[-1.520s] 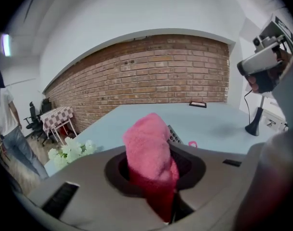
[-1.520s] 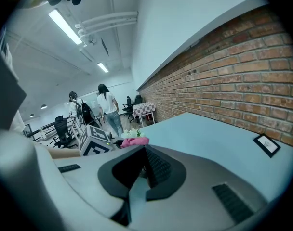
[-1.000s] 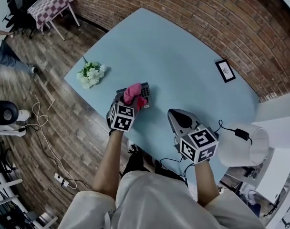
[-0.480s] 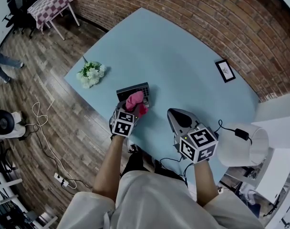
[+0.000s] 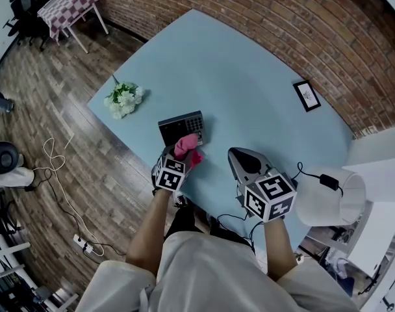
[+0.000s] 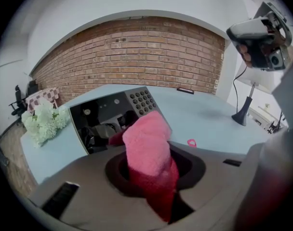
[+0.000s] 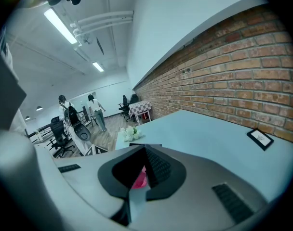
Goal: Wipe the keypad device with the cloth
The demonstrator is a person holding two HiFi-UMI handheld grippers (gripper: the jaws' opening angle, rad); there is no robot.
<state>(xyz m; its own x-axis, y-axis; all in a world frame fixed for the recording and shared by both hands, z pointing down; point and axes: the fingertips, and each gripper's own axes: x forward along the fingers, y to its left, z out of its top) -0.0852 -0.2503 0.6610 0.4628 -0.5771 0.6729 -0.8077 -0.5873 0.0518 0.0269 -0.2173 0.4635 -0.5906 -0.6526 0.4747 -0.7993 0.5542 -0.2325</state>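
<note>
- Pink cloth (image 5: 186, 146) is sitting clamped in the left gripper (image 5: 182, 153), just beside the keypad (image 5: 182, 125) by the worktop's (image 5: 249, 90) near edge.
- Right gripper (image 5: 239, 160) is hovering closed, empty.

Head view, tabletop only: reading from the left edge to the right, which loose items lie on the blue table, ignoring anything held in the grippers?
flowers → keypad device → picture frame. The lamp is left out, since it overlaps the frame's span.
</note>
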